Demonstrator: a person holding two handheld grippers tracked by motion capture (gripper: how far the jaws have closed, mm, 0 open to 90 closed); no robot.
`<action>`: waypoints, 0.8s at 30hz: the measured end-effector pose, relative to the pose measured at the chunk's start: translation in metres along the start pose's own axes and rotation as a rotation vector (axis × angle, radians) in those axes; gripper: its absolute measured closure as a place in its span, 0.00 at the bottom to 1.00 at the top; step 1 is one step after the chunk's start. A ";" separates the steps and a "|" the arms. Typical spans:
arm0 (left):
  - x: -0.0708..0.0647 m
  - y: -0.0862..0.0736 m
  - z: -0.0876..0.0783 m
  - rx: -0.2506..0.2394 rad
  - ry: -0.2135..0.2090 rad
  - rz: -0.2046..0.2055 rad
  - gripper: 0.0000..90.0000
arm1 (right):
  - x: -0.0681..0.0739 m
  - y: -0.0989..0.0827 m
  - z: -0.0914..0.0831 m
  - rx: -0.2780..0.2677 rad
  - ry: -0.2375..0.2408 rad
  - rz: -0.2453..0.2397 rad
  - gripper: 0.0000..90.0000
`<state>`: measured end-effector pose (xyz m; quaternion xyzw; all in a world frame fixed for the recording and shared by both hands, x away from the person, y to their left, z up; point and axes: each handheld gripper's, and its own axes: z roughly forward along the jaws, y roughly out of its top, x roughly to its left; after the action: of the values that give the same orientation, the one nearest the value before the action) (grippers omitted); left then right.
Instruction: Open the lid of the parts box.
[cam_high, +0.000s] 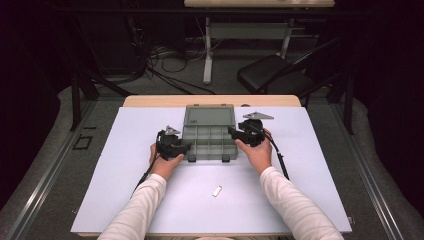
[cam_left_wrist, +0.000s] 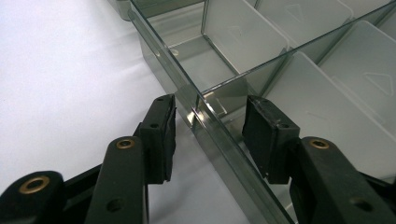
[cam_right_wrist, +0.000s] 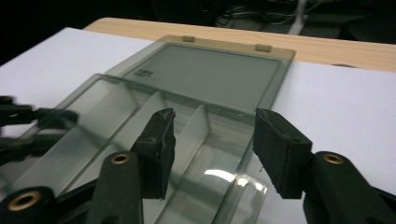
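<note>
A clear grey compartment box (cam_high: 210, 156) lies open on the white table cover, its lid (cam_high: 209, 116) folded flat behind it. My left gripper (cam_high: 186, 147) is at the box's left wall. In the left gripper view that wall (cam_left_wrist: 219, 140) runs between the jaws of the left gripper (cam_left_wrist: 212, 135), with a gap on each side and neither pad pressing on it. My right gripper (cam_high: 232, 131) hovers at the box's right side. In the right gripper view, the right gripper (cam_right_wrist: 212, 144) stands open above the right-hand compartments (cam_right_wrist: 219, 154), with the lid (cam_right_wrist: 215, 77) beyond. The compartments look empty.
A small white piece (cam_high: 217, 191) lies on the cover between the person's forearms, nearer than the box. The wooden table edge (cam_high: 150, 101) shows at the far side. A dark chair (cam_high: 270, 72) and another table's legs stand on the floor beyond.
</note>
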<state>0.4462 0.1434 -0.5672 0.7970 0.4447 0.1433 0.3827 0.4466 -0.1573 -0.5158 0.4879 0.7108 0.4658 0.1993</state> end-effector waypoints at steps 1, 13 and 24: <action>0.000 0.000 0.000 0.000 0.000 0.000 0.60 | 0.000 0.000 0.000 0.000 0.000 0.000 0.53; 0.001 0.001 -0.001 -0.002 0.003 -0.011 0.51 | 0.021 -0.031 -0.041 0.046 0.135 -0.072 0.34; 0.001 0.009 -0.038 -0.084 0.008 -0.019 0.46 | 0.019 -0.038 -0.057 0.035 0.119 -0.093 0.31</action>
<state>0.4304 0.1596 -0.5358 0.7756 0.4474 0.1614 0.4151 0.3768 -0.1702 -0.5176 0.4292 0.7514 0.4717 0.1696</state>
